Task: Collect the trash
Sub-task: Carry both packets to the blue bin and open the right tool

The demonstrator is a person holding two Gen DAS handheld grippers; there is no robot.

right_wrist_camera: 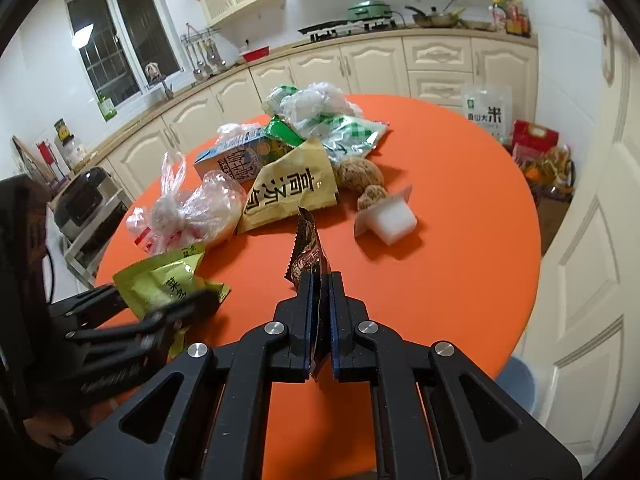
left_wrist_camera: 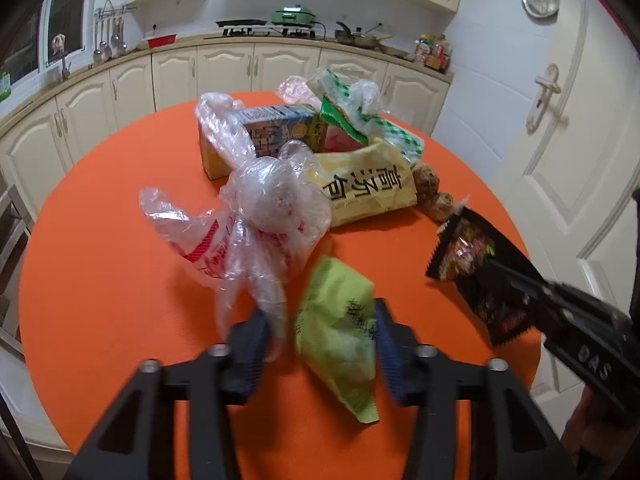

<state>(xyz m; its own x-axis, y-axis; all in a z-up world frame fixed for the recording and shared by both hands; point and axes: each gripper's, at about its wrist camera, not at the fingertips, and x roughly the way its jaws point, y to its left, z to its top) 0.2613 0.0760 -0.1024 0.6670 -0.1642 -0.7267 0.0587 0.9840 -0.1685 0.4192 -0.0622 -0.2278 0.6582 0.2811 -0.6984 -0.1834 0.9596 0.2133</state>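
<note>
A: How is the right gripper (right_wrist_camera: 320, 280) seen?

B: Its jaws are clamped on a dark snack wrapper (right_wrist_camera: 306, 246), which is held upright on edge above the orange round table (right_wrist_camera: 460, 272).

A: And the left gripper (left_wrist_camera: 320, 320)?

B: A green packet (left_wrist_camera: 340, 328) is seen between its fingers. The right-hand pad (left_wrist_camera: 386, 340) is laid against the packet; the other pad is blurred, with a strand of the clear plastic bag (left_wrist_camera: 264, 208) draped beside it. Whether the packet is truly pinched cannot be told.

A: Where is the rest of the trash found?

B: It is piled at the middle of the table: a yellow paper bag with printed characters (right_wrist_camera: 288, 192), a drink carton (right_wrist_camera: 232, 156), green checked wrapping (right_wrist_camera: 348, 130) and two brown lumps (right_wrist_camera: 360, 174). A white plastic piece (right_wrist_camera: 390, 220) is seen lying just beside the lumps.
</note>
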